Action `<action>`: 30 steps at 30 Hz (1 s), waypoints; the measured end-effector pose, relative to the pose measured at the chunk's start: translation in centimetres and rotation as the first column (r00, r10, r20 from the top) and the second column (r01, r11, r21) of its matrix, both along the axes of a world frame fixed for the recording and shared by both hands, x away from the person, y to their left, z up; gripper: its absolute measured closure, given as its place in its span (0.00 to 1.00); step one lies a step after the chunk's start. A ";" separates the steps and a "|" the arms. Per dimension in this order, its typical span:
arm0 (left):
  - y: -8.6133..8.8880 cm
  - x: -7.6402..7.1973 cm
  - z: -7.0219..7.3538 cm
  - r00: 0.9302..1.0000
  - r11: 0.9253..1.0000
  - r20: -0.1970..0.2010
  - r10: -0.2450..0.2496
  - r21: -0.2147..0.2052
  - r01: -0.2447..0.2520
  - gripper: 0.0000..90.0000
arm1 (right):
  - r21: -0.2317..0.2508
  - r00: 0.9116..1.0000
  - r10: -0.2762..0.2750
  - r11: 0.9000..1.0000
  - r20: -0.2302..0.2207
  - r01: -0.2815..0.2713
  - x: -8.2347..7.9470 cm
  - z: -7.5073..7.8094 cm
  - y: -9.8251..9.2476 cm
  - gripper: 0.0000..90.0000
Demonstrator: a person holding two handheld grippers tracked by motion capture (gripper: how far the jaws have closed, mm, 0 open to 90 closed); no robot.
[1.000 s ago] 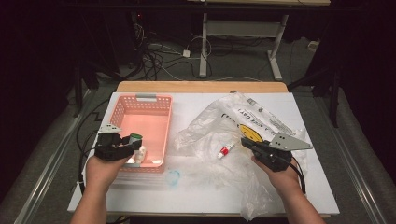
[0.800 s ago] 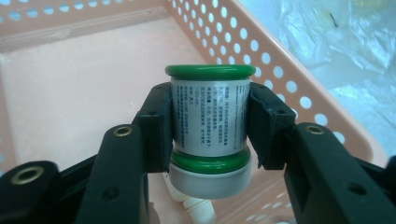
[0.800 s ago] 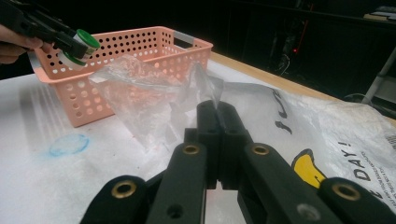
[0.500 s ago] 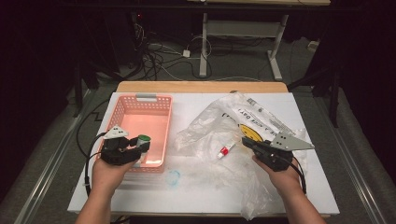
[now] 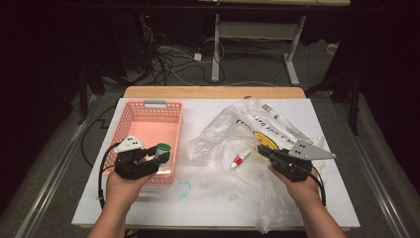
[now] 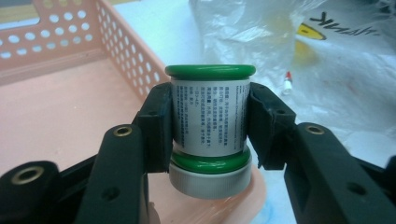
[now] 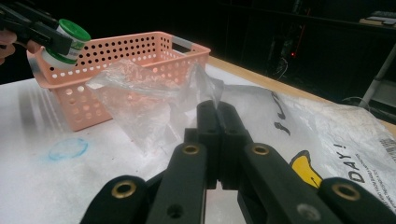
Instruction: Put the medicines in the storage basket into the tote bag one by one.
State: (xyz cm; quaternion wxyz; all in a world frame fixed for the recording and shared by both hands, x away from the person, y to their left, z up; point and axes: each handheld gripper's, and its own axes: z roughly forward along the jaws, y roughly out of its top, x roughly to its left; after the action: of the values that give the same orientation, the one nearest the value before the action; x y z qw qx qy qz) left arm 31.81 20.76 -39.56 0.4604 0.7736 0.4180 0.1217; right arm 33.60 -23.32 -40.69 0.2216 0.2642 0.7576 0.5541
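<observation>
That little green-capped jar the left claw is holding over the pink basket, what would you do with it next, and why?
Probably lower it a little and open the jaws. The left gripper is shut on the green-lidded jar, which hangs above the near corner of the pink basket, clear of its floor. The right gripper is pinching the clear plastic bag, so it seems busy.

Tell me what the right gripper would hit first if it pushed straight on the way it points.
Likely the clear plastic bag: the right gripper, jaws shut, points straight at its raised fold. The pink basket lies beyond; depth is uncertain.
</observation>
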 end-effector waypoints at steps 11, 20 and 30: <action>-1.7 -0.8 0.2 0.998 0.998 0.009 -0.058 -0.012 0.058 0.60 | 0.005 1.000 -0.002 1.000 0.003 0.002 -0.1 0.1 -0.1 1.00; -3.9 -1.4 -0.1 0.993 0.993 0.007 -0.117 0.001 0.117 0.60 | 0.000 1.000 0.003 1.000 0.005 -0.003 -0.1 0.1 0.0 1.00; -6.3 -1.9 -0.5 0.983 0.983 -0.001 -0.183 0.006 0.183 0.60 | -0.003 1.000 0.005 1.000 0.003 -0.005 -0.1 0.1 0.1 1.00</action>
State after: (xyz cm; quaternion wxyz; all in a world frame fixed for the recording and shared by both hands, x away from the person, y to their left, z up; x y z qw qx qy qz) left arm 29.87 14.45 -40.09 0.4672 0.8102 0.3448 0.0801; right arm 33.48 -23.18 -40.61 0.2217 0.2609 0.7587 0.5542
